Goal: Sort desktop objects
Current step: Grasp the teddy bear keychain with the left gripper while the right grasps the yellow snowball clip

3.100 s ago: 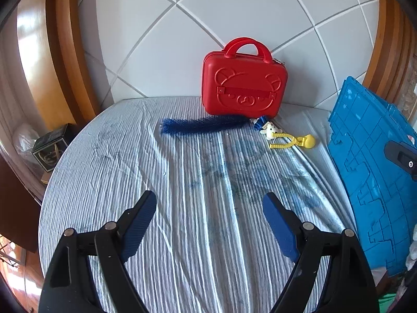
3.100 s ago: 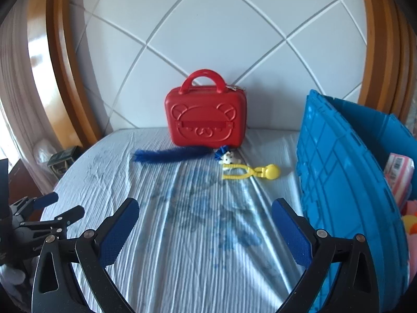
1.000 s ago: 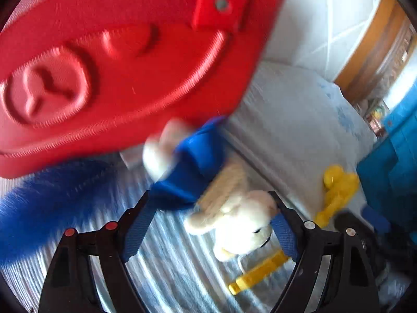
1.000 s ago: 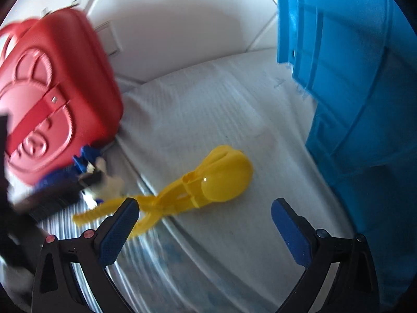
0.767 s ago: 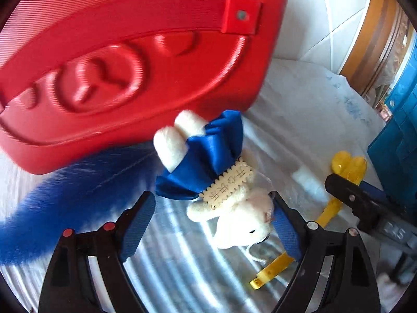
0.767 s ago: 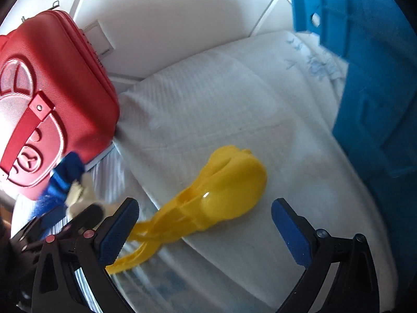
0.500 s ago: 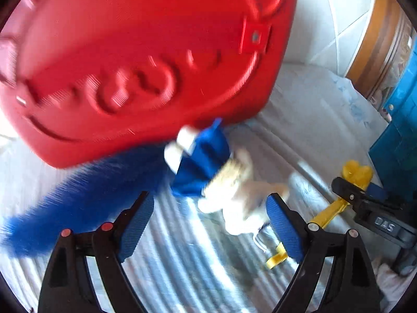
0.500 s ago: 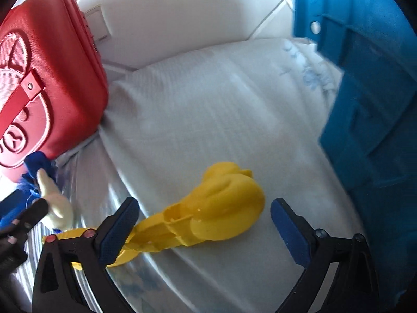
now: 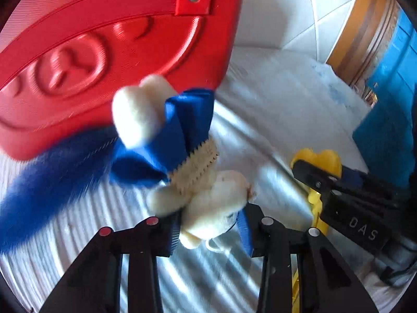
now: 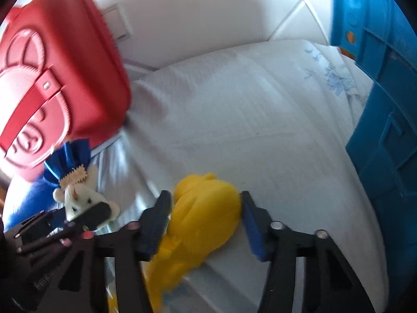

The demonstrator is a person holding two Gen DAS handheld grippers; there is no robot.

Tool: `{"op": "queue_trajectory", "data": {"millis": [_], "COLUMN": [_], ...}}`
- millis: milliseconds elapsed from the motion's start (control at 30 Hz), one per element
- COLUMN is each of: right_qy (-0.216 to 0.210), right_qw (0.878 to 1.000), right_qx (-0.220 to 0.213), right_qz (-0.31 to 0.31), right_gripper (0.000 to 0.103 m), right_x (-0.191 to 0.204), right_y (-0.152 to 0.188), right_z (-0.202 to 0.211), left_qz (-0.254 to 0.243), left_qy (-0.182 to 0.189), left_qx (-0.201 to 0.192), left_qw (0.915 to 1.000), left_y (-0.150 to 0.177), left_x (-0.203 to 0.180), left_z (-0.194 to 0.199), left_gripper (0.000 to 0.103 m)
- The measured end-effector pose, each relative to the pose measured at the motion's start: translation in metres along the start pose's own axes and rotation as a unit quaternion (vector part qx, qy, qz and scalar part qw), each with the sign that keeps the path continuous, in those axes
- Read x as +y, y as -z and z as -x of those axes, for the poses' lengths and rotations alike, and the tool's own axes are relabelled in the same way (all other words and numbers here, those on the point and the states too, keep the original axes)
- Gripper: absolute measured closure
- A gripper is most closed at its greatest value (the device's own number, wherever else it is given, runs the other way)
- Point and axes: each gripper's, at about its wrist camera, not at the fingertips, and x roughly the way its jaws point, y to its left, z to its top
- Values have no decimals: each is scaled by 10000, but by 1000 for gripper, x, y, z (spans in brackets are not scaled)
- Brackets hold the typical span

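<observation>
Red case (image 9: 104,60): far left, standing on the bed against the white padded wall; bear face embossed on its shell.
Blue feather (image 9: 44,182): lying on the bed along the foot of the case (blurred).
Plush toy (image 9: 198,180): cream figure in a blue dress, just in front of the case, its head pinched between the jaws of the left gripper (image 9: 208,232).
Left gripper: jaws drawn in onto the toy's head, both blue pads touching it.
Bed sheet (image 10: 247,109): pale, ribbed, carrying all the items.
Yellow clip toy (image 10: 208,208): just right of the plush; its round end sits between the jaws of the right gripper (image 10: 206,219).
Right gripper: jaws narrowed around the yellow head; whether both pads press it firmly cannot be told.
Blue crate (image 10: 385,104): far right, beside the bed.
Step in hand: a two-handed pick-up, both grasps being closed.
Next move: probably lift both toys clear and carry them right to the crate (destination is a judgement); the soft plush head may slip.
</observation>
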Motion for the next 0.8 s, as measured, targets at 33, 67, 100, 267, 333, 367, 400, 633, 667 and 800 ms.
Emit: {"op": "queue_trajectory", "data": {"millis": [33,67,100,267,333,367,400,633,667,800], "right_qy": [-89,-173,-258,-457,-316,-253,-221,-18,-74,-125], "right_qw": [9999,9997,9991,9960,9967,9969,9972,9960,9960,9956], "right_qx": [63,119,195,470,468,465,447,385,379,219], "right_qz": [61,135,265,614,587,579,562,808,804,901], "right_gripper": [51,51,52,49,41,41,41,50,50,50], "right_x": [4,9,15,33,33,32,32,35,36,43], "right_y": [4,8,13,34,36,37,38,39,39,38], "right_z": [1,3,5,14,16,17,19,14,17,42], "left_qz": [-7,-19,-28,-2,-10,-1,8,19,9,1], "left_qy": [-87,-183,-290,-450,-475,-477,-481,-604,-630,-680], "left_qx": [11,29,54,151,148,150,137,84,75,-98], "left_qw": [10000,9998,9996,9989,9988,9988,9987,9981,9980,9976], "left_y": [6,12,16,31,31,31,33,26,25,26], "left_x": [3,7,11,30,29,30,34,17,15,7], "left_z": [6,12,17,25,25,26,29,24,27,63], "left_gripper": [67,67,67,67,67,67,67,67,67,67]}}
